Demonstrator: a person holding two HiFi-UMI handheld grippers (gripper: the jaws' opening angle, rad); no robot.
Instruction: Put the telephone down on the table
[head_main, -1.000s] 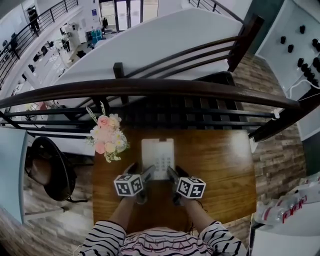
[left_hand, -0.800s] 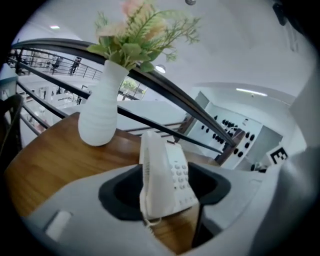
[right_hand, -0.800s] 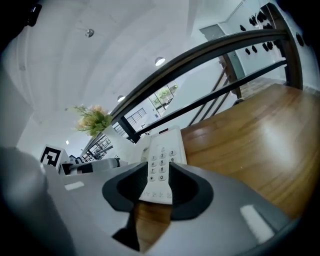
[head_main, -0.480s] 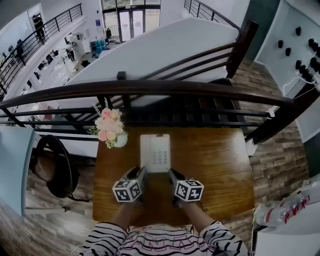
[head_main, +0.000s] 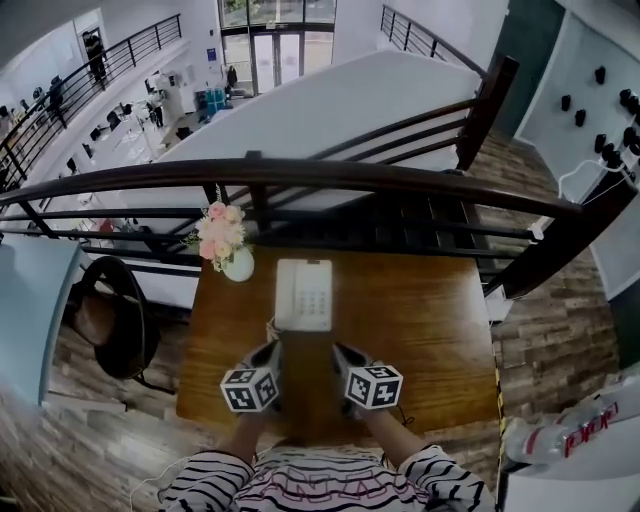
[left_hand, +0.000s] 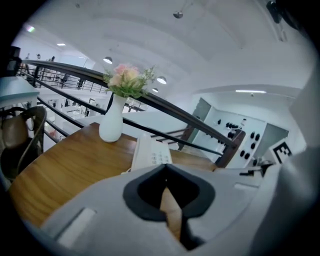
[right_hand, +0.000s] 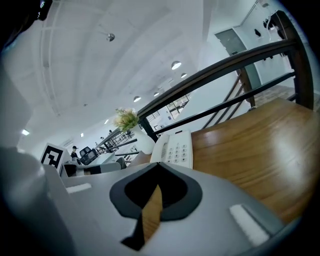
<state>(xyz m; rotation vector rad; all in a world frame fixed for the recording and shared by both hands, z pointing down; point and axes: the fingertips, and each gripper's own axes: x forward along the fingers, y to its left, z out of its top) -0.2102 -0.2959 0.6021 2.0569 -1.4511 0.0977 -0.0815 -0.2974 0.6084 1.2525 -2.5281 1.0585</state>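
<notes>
Telephone (head_main: 304, 294) lies flat on the table (head_main: 430, 330), keypad up. It's just ahead of both grippers, centred between them, touching neither.
Left gripper (head_main: 270, 352): jaws have just closed, fully together, nothing between them.
Right gripper (head_main: 341, 352): same, just closed, empty.
White vase (head_main: 238, 266) with flowers sits ahead-left of the left gripper, just beside the telephone.
Dark railing (head_main: 300, 176) runs beyond the table's far edge.
</notes>
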